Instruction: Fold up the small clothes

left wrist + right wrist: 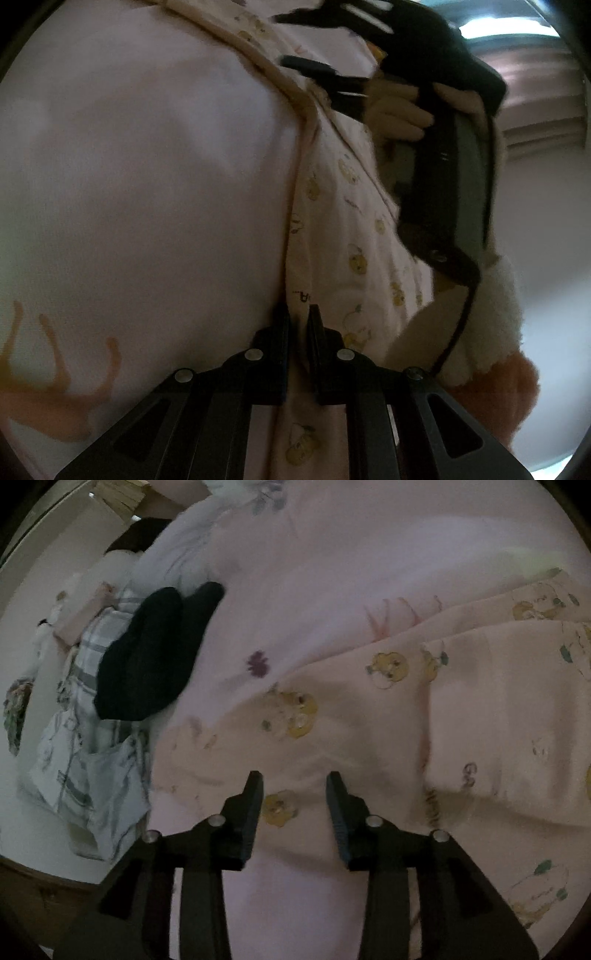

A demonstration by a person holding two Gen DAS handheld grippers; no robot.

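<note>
Left gripper [298,314] is clamping together on the edge of the small pink garment [347,229], the one printed with yellow bears, pinning that edge against the bed sheet [147,184]. Right gripper [294,786] is hovering over the same garment [332,709] with its fingers apart and nothing between them; no cloth is being pressed there.

The garment is lying partly folded on the bed, one layer doubled over toward the right of the right wrist view.

Judging the step: the right gripper is going in for a new pinch on a free edge. Doing it well probably means taking only the top layer at a corner or hem, keeping the left pinch steady as an anchor, and carrying the fold across flat so the layers are lining up and not bunching.

The surface is a soft pale pink bed sheet [332,572] with sparse flower prints, so the cloth may drag. A black garment [147,653] and a plaid grey-white garment [92,775] are lying at the bed's edge. The person's hand [402,110], in a fluffy sleeve [495,314], is holding the right gripper. The room is looking dim.
</note>
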